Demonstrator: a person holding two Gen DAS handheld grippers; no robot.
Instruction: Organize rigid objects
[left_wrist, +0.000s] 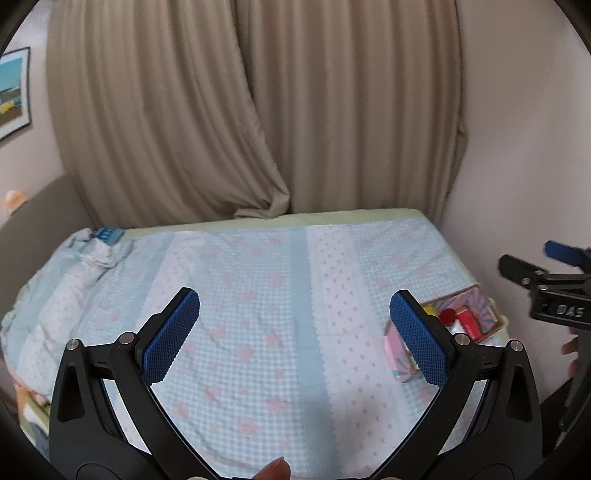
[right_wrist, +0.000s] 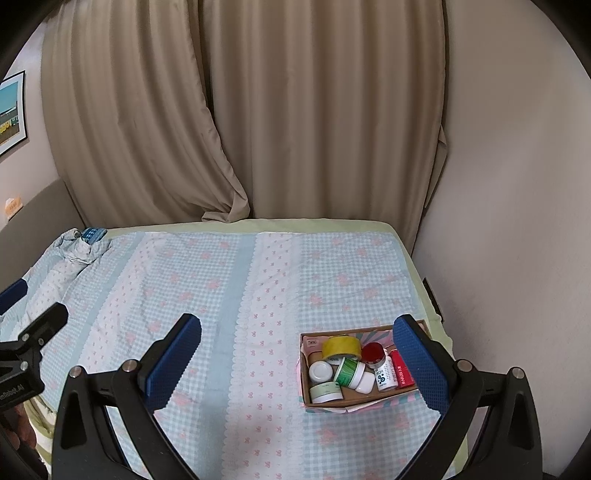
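A cardboard box with a pink patterned outside sits on the bed at the right. It holds a yellow tape roll, a red-capped bottle, a green-striped jar, white jars and a red packet. My right gripper is open and empty above the bed, the box just inside its right finger. My left gripper is open and empty over the middle of the bed. The box lies partly hidden behind its right finger.
The bed has a blue-and-pink checked cover, bunched at the far left corner beside a small blue item. Beige curtains hang behind. A wall runs close along the right edge.
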